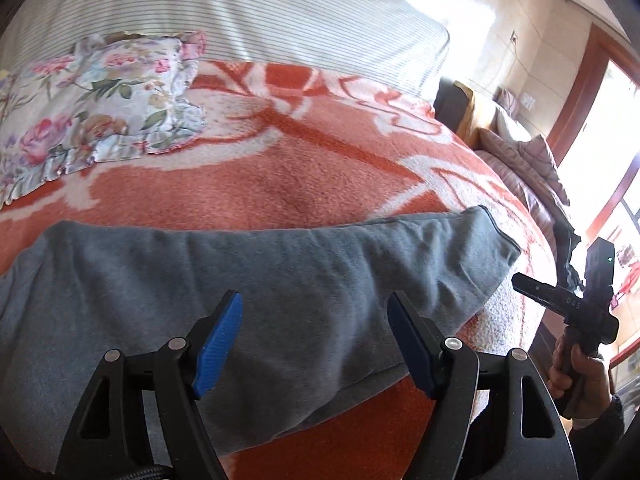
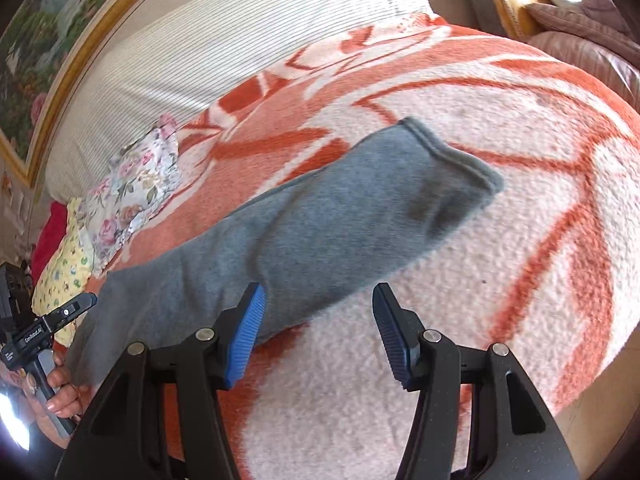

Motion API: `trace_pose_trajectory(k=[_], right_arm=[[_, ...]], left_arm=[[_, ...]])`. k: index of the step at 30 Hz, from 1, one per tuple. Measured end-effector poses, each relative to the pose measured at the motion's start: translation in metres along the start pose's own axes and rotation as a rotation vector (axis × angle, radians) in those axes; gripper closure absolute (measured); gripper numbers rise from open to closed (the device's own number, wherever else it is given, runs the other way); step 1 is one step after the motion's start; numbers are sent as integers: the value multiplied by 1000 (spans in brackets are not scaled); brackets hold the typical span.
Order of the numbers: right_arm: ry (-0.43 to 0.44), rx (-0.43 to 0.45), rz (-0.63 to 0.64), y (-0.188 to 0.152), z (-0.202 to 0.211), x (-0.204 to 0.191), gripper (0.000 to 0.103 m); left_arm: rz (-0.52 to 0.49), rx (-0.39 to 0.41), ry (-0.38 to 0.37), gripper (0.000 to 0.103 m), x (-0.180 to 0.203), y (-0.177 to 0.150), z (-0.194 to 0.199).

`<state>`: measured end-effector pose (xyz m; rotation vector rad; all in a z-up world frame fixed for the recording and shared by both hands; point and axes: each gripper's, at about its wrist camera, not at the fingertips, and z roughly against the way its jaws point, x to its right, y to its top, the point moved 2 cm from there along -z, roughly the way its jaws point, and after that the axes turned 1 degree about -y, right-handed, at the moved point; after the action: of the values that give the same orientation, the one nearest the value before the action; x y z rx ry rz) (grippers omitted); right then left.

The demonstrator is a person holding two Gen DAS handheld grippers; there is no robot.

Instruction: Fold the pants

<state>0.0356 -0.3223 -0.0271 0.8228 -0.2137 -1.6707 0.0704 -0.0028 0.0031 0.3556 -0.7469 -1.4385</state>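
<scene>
The grey fleece pants (image 1: 248,280) lie flat and long on an orange-and-white blanket (image 1: 280,168), legs together, hem end (image 1: 492,240) to the right. My left gripper (image 1: 316,344) is open and empty, hovering over the middle of the pants. In the right wrist view the pants (image 2: 320,232) run diagonally, hem (image 2: 452,156) at the upper right. My right gripper (image 2: 320,332) is open and empty above the pants' near edge. The right gripper also shows at the right edge of the left view (image 1: 576,300), held off the bed.
A floral pillow (image 1: 96,96) lies at the back left on the blanket, with a striped bolster (image 1: 240,12) behind it. A sofa with cushions (image 1: 520,152) stands to the right. A framed picture (image 2: 36,48) hangs behind the bed.
</scene>
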Motion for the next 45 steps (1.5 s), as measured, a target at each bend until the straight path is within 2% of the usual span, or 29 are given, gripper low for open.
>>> trace_pose_trajectory(k=[8,14,17,23,27,29,32,34,35,37,39,40,41,43,44,45], right_arm=[[-22,35,-103,3,3,37,45],[22,68,-198,13,-2,62,45],[66,89,-259,21,-6,75,45],[136,109,-345,33,-16,92,45],[186,121,-403,37,-19,101,45],[200,118,-408,39,-22,102,45],[224,125,-425,42,-24,105,46],[219,139,-440,41,-25,107,54],[222,148,-454,39,-26,109,56],[215,161,-472,37,-28,112,76],[224,167,-489,33,-32,118,87],[235,175,-489,32,-31,119,88],[239,183,-483,32,-30,119,89],[239,201,-478,33,-26,119,90],[239,212,-478,35,-23,121,90],[235,226,-479,38,-20,124,90]], left_arm=[[-52,-57,-33,27,25,11,-25],[-164,-123,-72,27,64,34,-62],[-235,-158,-123,27,91,52,-87],[-372,-307,-245,26,157,88,-157],[-447,-393,-280,26,196,103,-203],[-478,-471,-321,26,211,104,-225],[-534,-561,-326,26,228,102,-256],[-569,-616,-320,26,238,97,-275],[-589,-625,-317,22,242,94,-281],[-645,-596,-322,19,253,88,-282],[-666,-575,-317,18,260,85,-282],[-667,-565,-325,22,262,84,-281],[-674,-552,-349,34,265,84,-278],[-670,-544,-393,66,272,89,-274],[-638,-569,-432,88,277,94,-273],[-623,-561,-439,88,283,102,-270]])
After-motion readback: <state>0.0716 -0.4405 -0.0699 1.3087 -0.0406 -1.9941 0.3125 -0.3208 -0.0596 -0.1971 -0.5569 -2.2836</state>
